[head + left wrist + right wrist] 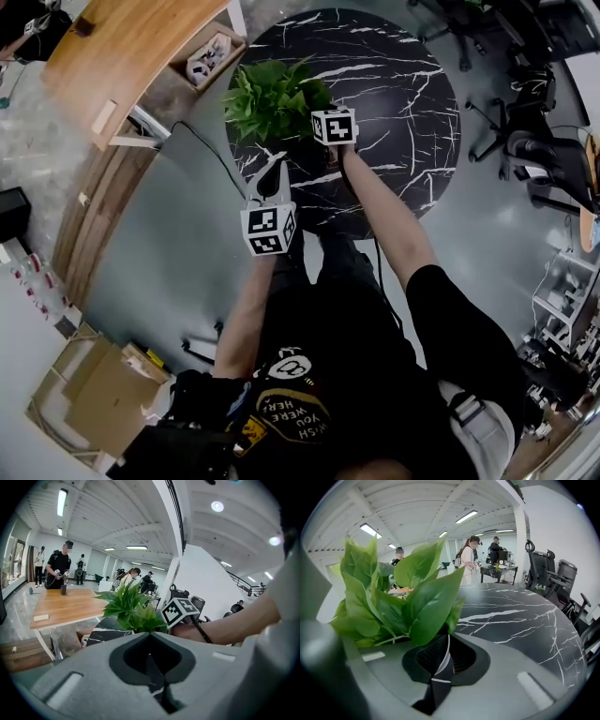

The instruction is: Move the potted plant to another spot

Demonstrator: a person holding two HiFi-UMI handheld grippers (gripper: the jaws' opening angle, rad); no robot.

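Grey floor (150, 253), round black marble table (403, 94), long wooden table (122, 42), black office chairs (548, 155), white ceiling (117, 517), strip lights (62, 501)

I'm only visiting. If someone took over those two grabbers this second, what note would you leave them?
Right gripper: shut on the thin white rim of the potted plant, leaves right beside it.
Left gripper: jaws together, nothing in them, held short of the plant.
Plant: near the left edge of the black marble table in the head view; whether the pot is lifted can't be told.
Done: plant gripped.
Left: carry it to another spot, set it down, let go.
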